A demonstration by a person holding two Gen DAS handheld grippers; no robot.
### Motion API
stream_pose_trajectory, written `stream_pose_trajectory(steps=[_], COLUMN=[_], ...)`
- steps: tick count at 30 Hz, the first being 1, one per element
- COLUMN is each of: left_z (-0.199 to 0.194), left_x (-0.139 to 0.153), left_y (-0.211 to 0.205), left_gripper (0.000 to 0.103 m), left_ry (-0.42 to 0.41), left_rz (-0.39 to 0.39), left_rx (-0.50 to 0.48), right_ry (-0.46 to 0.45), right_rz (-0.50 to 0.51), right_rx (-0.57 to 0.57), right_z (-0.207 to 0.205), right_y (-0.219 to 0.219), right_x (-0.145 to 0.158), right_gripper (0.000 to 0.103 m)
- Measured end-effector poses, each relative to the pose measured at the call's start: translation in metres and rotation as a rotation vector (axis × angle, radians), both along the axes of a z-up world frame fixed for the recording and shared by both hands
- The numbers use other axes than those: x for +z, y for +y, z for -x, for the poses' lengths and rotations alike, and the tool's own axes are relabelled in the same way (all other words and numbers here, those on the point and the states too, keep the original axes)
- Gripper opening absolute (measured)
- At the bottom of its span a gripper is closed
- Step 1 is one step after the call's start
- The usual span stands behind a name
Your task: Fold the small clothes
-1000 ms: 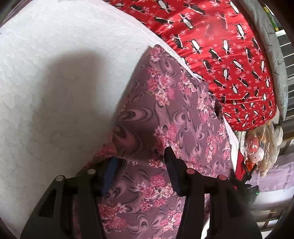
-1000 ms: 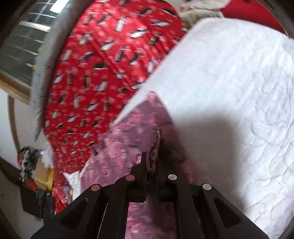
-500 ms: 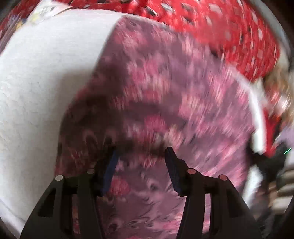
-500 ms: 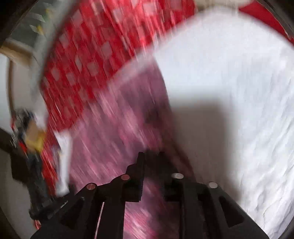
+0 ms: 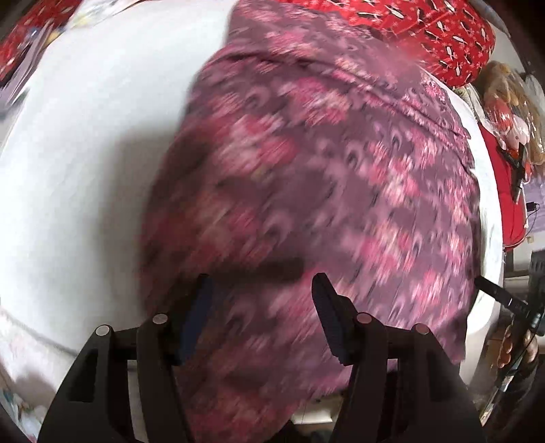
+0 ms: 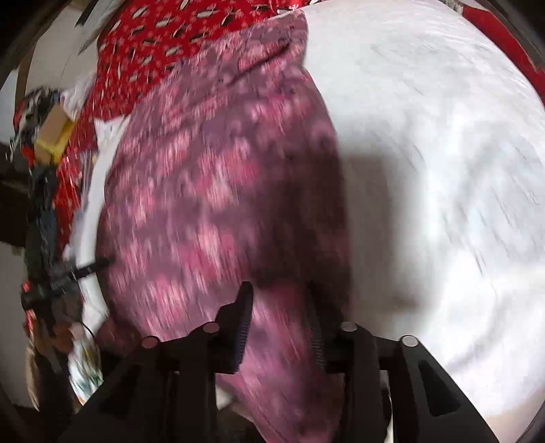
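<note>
Since a second ago the floral garment [image 5: 306, 177] has been spread wider over the white quilt [image 5: 85, 153], presumably for folding, while both the left gripper [image 5: 260, 300] and right gripper [image 6: 279, 320] are parted, gripping nothing.

bare white quilt [image 5: 85, 163] leftward; red penguin blanket [image 5: 442, 30] beyond

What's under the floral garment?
The garment lies on a white quilt, which shows along both its sides in each view; a red penguin-print cover lies beyond. Anything under the cloth's middle is covered. Its near end hangs off the edge.
</note>
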State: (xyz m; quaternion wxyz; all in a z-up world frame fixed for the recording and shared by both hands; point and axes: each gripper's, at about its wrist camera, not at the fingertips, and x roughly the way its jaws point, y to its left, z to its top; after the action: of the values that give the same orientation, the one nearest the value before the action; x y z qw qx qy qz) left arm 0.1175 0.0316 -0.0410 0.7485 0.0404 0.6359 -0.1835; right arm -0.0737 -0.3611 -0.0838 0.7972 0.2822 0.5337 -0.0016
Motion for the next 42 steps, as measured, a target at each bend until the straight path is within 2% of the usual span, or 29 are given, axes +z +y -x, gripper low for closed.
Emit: stream_pose_trajectory(steps=[3, 5, 8, 13, 17, 18, 19, 20, 21, 23, 25, 29, 34, 37, 42], left_z=[0.016, 0.025, 0.040, 0.071, 0.095, 0.100, 0.103, 0.105, 0.104, 0.102, 0.099, 0.088, 0.059, 0.042, 0.009], left_x=[0.000, -0.002, -0.011, -0.030, -0.027, -0.027, -0.026, -0.025, -0.025, -0.022, -0.013, 0.016, 0.053, 0.067, 0.075], left_y=[0.040, 0.062, 0.082, 0.082, 0.056, 0.050, 0.046, 0.042, 0.031, 0.032, 0.036, 0.049, 0.056, 0.056, 0.042], left_gripper=[0.059, 0.059, 0.060, 0.060, 0.060, 0.055, 0.040, 0.030, 0.012, 0.011, 0.010, 0.010, 0.010, 0.010, 0.010], left_ry=[0.012, 0.026, 0.075, 0.159, 0.065, 0.048, 0.029, 0.015, 0.016, 0.047, 0.065, 0.084, 0.040, 0.015, -0.005], left_rz=[0.003, 0.005, 0.022, 0.055, -0.027, -0.041, -0.065, -0.089, -0.091, -0.040, 0.036, 0.239, 0.402, 0.430, 0.461], left_rx=[0.047, 0.080, 0.104, 0.065, -0.013, -0.023, -0.038, -0.051, -0.054, -0.033, -0.004, 0.038, 0.067, 0.084, 0.133], right_ry=[0.004, 0.007, 0.016, 0.026, 0.000, -0.014, -0.022, -0.023, -0.013, -0.031, -0.063, -0.206, -0.360, -0.442, -0.514], right_rz=[0.025, 0.034, 0.019, -0.064, 0.043, 0.054, 0.060, 0.092, 0.147, 0.160, 0.094, -0.100, -0.220, -0.256, -0.289], right_rx=[-0.012, -0.039, -0.070, -0.055, 0.030, 0.055, 0.076, 0.110, 0.140, 0.157, 0.125, 0.039, -0.036, -0.081, -0.142], right_z=[0.038, 0.059, 0.083, 0.098, 0.102, 0.103, 0.105, 0.106, 0.106, 0.107, 0.109, 0.115, 0.114, 0.103, 0.076], right_y=[0.000, 0.001, 0.003, 0.019, 0.043, 0.049, 0.054, 0.061, 0.068, 0.071, 0.065, 0.052, 0.035, 0.023, -0.001], right_x=[-0.002, -0.005, -0.014, -0.034, -0.026, -0.023, -0.022, -0.021, -0.020, -0.017, -0.012, 0.012, 0.046, 0.066, 0.083], right_gripper=[0.040, 0.047, 0.047, 0.048, 0.050, 0.049, 0.041, 0.024, 0.015, 0.010, 0.009, 0.007, 0.006, 0.006, 0.006])
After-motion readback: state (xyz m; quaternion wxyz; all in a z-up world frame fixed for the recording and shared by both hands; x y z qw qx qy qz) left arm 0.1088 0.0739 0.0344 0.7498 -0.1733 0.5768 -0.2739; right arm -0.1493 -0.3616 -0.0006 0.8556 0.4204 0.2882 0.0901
